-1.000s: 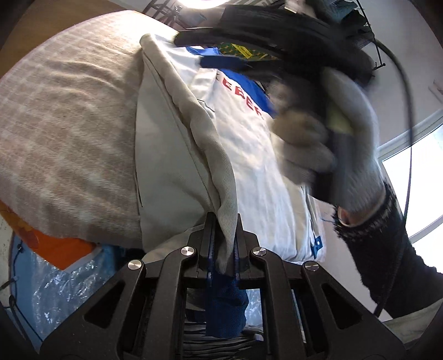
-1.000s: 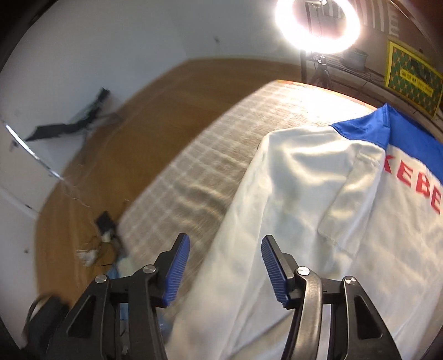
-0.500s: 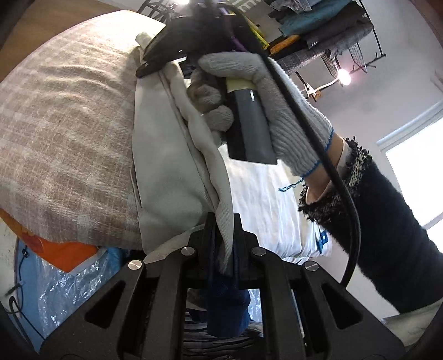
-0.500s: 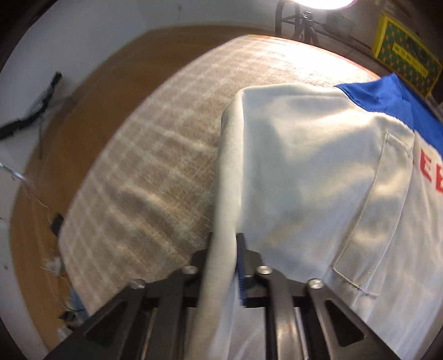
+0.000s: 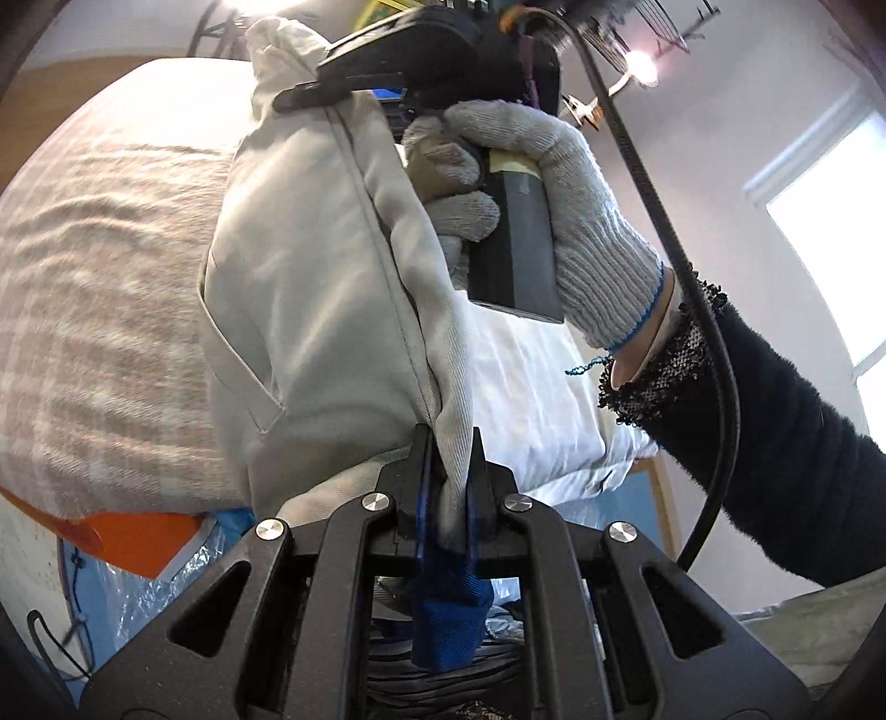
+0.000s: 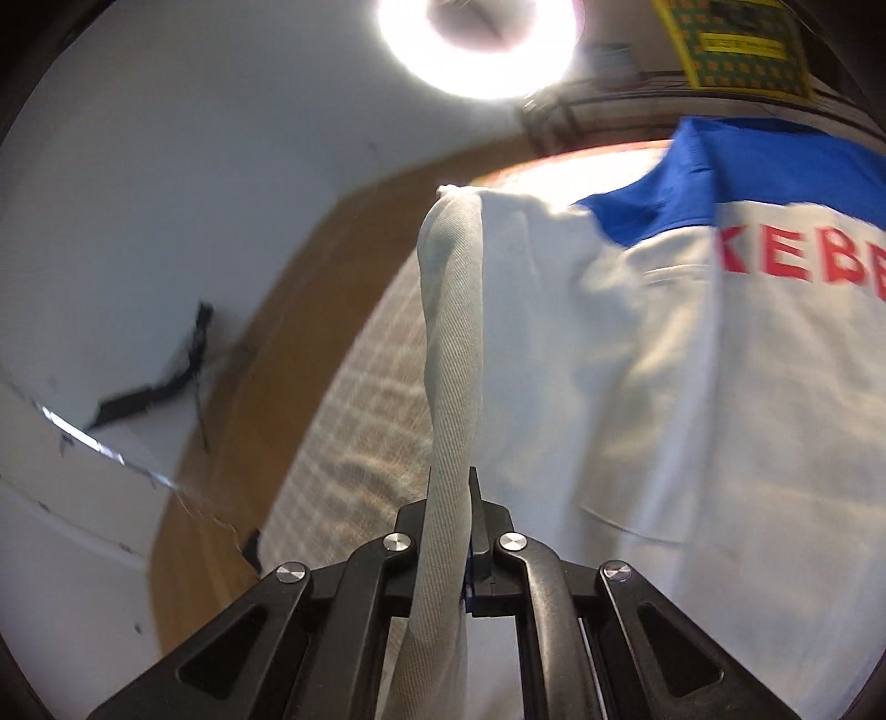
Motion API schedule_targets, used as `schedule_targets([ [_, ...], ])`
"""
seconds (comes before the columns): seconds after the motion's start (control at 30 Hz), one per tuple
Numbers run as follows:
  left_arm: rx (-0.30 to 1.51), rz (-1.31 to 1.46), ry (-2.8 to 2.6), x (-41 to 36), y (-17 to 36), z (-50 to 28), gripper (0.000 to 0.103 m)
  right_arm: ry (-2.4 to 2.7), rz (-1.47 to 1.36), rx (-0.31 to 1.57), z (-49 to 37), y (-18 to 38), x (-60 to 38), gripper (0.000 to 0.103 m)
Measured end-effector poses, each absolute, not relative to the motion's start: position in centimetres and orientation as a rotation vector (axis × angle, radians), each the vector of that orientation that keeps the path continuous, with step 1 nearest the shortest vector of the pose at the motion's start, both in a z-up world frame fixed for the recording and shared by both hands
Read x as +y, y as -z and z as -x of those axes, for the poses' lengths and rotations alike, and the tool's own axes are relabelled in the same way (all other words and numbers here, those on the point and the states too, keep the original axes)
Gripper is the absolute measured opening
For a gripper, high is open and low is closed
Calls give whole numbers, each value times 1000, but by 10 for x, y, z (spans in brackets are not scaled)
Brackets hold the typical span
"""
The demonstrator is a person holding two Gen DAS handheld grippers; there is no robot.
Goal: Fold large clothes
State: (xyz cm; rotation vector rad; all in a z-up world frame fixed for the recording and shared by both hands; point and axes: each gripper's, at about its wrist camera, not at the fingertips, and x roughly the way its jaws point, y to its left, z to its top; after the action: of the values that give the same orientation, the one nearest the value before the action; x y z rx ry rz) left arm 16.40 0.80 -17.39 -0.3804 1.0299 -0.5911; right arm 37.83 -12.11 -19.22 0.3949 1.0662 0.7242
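Both claws clamped on the same edge of the white work jacket (image 5: 310, 310): left claw (image 5: 449, 487) near end, right claw (image 6: 451, 531) far end, lifted off the bed (image 5: 99, 266). Keep edge taut btwn them, carry level across w/o bunching.

Your left wrist camera looks along its fingers (image 5: 426, 482) from very close, facing your gloved right hand (image 5: 559, 221) across the bed (image 5: 99, 277). Your right wrist camera looks toward the ring light (image 6: 476, 50). Both views share the white garment (image 5: 310, 288) (image 6: 637, 360).
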Motion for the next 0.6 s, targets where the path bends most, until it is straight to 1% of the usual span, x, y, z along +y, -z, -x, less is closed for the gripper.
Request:
schedule_targets([
  [0.1,1046,330,610,-11,175,-162,7,-691,-513,1040,-373,197,-161,1],
  [0.23,1082,292,633,-31,185,-165,7,-629,-674,1015,-362,221,-219,1],
  [0.33,1106,263,634,-41,193,-166,7,-574,-737,1060,-359,248,-243,1],
  [0.43,1120,238,628,-49,195,-169,7,-533,-711,1106,-362,267,-244,1],
  [0.57,1125,234,607,-51,187,-167,8,-525,-625,1128,-368,266,-230,1],
  [0.6,1125,237,604,-52,186,-167,8,-527,-614,1134,-369,264,-226,5],
])
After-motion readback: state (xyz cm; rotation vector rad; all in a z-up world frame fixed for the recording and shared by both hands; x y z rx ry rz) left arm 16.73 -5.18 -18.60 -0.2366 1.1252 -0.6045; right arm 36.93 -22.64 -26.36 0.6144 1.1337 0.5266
